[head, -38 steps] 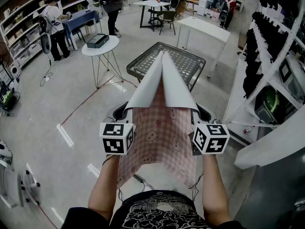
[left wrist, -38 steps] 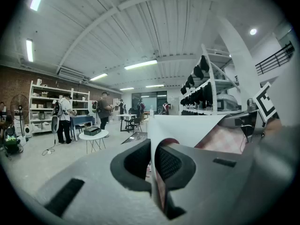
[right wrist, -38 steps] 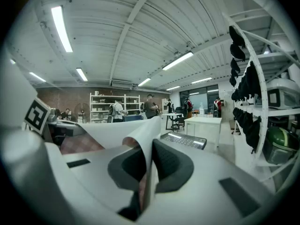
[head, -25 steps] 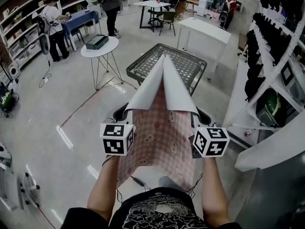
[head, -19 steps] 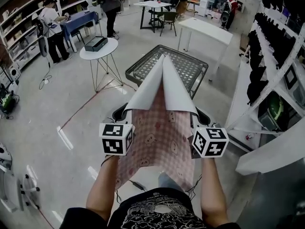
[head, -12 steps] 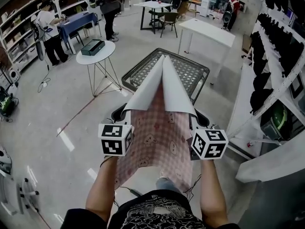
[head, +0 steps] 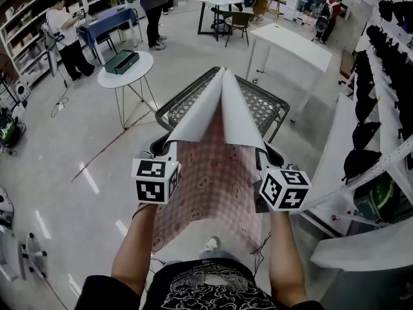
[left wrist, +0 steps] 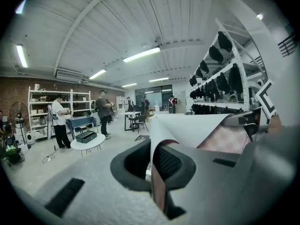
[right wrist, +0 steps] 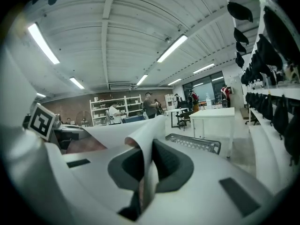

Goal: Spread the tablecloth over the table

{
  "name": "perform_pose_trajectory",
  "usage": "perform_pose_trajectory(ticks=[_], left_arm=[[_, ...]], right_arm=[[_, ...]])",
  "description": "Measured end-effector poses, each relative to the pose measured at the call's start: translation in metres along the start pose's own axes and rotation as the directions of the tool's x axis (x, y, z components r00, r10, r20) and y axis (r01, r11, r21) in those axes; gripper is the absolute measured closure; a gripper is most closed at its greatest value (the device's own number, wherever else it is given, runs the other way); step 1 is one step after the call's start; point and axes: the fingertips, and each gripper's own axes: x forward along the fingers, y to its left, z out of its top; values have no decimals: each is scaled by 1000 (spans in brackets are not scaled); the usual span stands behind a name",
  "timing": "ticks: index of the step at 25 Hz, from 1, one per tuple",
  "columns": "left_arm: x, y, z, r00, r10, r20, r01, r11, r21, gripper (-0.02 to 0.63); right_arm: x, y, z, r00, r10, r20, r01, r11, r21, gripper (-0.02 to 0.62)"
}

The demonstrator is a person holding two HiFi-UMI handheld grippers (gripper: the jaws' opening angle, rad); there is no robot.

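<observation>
Your left gripper (head: pixel 162 150) was clenched on the tablecloth (head: pixel 216 179): in the left gripper view the jaws stood together w/ one cloth edge pinched btwn the black pads. Your right gripper (head: pixel 270 155) was clamped the same way on the opposite edge, w/ the pads pressed on the cloth in the right gripper view. Both grippers sat about level w/ each other, well apart, w/ the cloth spanning btwn them.

The tablecloth was up in the air in front of you, not lying on the table (head: pixel 261 105). Its pink checked side w/ small printed figures faced up. The two far corners were folded inward, white underside showing, & met in a peak pointing toward the table. The near end hung down toward your body, btwn your forearms.

The table had a metal frame & a perforated top, & it stood straight ahead beyond the grippers. In the head view the cloth's peak overlapped the table's near edge; can't tell if it touched.

A round side table (head: pixel 126 71) stood left of it, w/ a dark box (head: pixel 120 61) near the middle of its top. A white rectangular table (head: pixel 290 44) stood beyond at the right. A rack (head: pixel 387 76) w/ dark items ran along the right side. People (head: pixel 64 34) stood far left by the shelves.
</observation>
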Motion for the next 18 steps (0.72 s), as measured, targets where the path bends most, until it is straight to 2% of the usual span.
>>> perform_pose_trajectory(ticks=[7,18], left_arm=[[41,-6,14,1000,12,-20,-11,1000,3,598],[115,22,23,1000,1,-21,0,999,38,598]], right_arm=[[29,-28,13,1000,26,-1,-26,1000,2,589],[87,-53,18,1000,14,5,-14,1000,23,589]])
